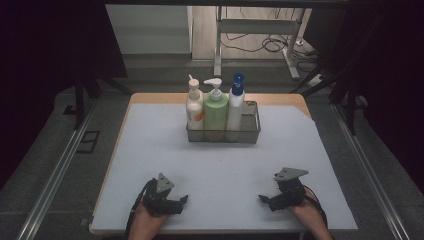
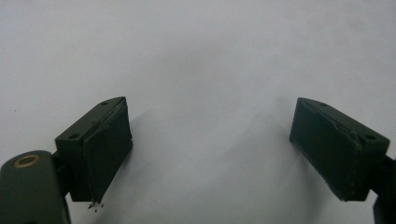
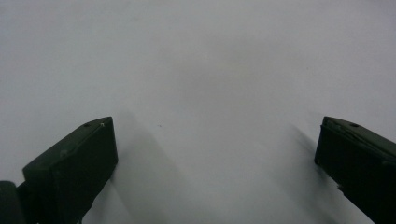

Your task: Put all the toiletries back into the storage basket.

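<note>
A: Bottom of the high view first. Left gripper low left of centre, right gripper low right of centre, both at the near edge of the mat, a hand behind each.

B: Jaws?

A: Left gripper's own view: left gripper spread wide, pale mat between the pads, nothing in the gap. Right gripper the same in its view: jaws far apart at the lower corners, bare mat between.

B: The two tips face each other?

A: Roughly, in the high view; well apart, open mat between them.

B: Farther up?

A: Wire basket at upper centre of the frame, near the far edge of the mat, well away from both grippers. Three pump bottles upright inside, in a row, touching or nearly so: white bottle left, green bottle middle, blue-capped bottle right. The basket's right end holds nothing.

B: Beyond?

A: Table leg and cables on the floor, top of frame.
</note>
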Tool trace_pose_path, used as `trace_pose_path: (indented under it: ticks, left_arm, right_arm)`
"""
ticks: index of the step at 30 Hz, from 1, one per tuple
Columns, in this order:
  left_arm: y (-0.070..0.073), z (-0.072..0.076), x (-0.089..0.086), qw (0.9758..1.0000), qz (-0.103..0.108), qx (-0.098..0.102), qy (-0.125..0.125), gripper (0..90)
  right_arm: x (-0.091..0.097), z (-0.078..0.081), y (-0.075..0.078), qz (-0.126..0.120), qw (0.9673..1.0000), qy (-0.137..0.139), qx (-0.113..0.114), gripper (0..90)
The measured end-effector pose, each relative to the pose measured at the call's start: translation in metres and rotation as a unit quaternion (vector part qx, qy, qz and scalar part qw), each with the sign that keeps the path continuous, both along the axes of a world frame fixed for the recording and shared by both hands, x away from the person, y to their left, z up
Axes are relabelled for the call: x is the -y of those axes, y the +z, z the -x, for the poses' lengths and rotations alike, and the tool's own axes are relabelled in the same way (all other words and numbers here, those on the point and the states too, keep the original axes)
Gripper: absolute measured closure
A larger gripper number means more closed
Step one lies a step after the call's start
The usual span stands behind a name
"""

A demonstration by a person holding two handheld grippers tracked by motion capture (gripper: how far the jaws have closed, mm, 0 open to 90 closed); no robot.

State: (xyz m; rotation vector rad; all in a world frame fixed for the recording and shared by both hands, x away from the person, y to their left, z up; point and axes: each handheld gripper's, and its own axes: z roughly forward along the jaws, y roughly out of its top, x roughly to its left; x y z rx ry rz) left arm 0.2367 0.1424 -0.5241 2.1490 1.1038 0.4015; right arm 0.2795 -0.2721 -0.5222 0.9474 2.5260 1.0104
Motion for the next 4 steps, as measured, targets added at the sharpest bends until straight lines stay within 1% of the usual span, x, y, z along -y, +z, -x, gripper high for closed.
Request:
trace_pose_path:
  ticks: [4]
  left_arm:
    - [-0.0001,0.0,0.0,1.0,0.0,0.0,0.0,12.5]
  right_arm:
    - [0.0002,0.0003,-0.0003,-0.001,1.0,0.001,0.001,0.0]
